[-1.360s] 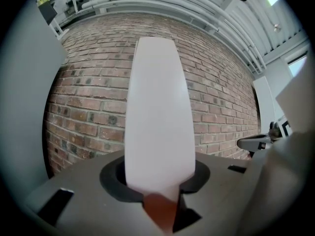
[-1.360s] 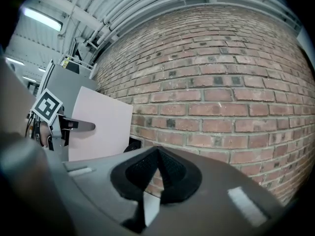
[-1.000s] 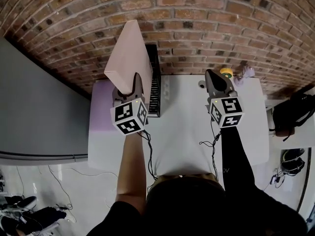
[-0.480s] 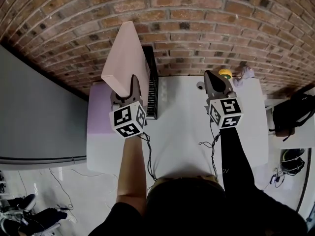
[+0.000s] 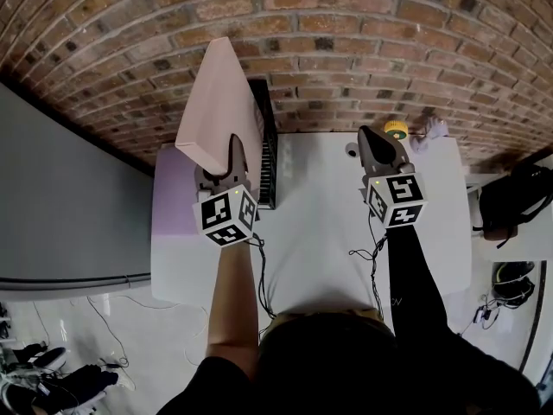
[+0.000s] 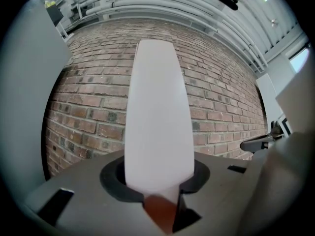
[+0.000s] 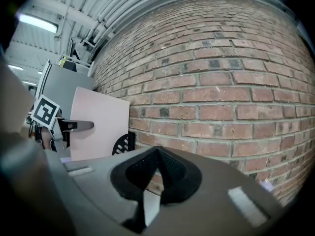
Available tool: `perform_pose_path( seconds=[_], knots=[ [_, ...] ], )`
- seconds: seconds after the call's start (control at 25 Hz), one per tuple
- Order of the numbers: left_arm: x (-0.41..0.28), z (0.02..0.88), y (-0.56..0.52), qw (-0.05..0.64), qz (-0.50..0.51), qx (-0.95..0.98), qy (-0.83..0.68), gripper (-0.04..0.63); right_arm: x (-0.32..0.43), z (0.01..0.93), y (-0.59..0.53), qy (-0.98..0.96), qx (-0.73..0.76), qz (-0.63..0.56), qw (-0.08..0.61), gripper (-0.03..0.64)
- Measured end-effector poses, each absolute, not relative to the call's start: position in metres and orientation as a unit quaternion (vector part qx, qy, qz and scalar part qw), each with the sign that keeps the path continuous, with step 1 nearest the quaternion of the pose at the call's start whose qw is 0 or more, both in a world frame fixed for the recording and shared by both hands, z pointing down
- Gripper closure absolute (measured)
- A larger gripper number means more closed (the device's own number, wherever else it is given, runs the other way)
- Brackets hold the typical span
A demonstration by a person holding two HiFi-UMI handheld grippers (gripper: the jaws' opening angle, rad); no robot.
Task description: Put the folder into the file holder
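My left gripper [image 5: 231,148] pinches the folder [image 5: 220,102] upright just left of the file holder [image 5: 270,150], so I'd slide it right over a slot and lower it squarely; my right gripper [image 5: 373,137] sits closed and empty.

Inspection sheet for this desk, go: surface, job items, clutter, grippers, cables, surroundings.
Surface: white table against the wall; lilac sheet on its left side.
Job's things: pink folder held upright above the table; black mesh file holder just right of it; folder not yet inside.
Clutter: yellow object and pale object at the far right corner.
Grippers: left gripper jaws clamped on the folder's lower edge; right gripper jaws shut, empty.
Cables: black cables trail from both grippers.
Surroundings: brick wall; grey panel left; black bag right.
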State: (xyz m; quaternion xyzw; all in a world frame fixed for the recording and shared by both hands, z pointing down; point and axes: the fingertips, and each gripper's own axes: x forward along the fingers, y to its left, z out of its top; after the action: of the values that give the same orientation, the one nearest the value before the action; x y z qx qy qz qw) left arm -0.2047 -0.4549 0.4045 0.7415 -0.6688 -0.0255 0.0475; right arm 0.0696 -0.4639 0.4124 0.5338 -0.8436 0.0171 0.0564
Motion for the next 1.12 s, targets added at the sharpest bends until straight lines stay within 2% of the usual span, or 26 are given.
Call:
perform_pose_path(
  seconds=[0.56,0.88,1.12],
  knots=[
    [-0.209,0.420,-0.454,0.039,-0.029,0.745,-0.665,0.457,0.068,0.423,-0.462,-0.843,0.533,0.020,0.071,0.618],
    [-0.209,0.417,-0.453,0.031,-0.065,0.750,-0.658,0.460,0.060,0.427,-0.462,-0.846,0.526,0.018,0.080,0.618],
    [-0.208,0.431,-0.451,0.025,-0.046,0.750,-0.659,0.460,0.060,0.429,-0.461,-0.846,0.526,0.018,0.082,0.618]
  ],
)
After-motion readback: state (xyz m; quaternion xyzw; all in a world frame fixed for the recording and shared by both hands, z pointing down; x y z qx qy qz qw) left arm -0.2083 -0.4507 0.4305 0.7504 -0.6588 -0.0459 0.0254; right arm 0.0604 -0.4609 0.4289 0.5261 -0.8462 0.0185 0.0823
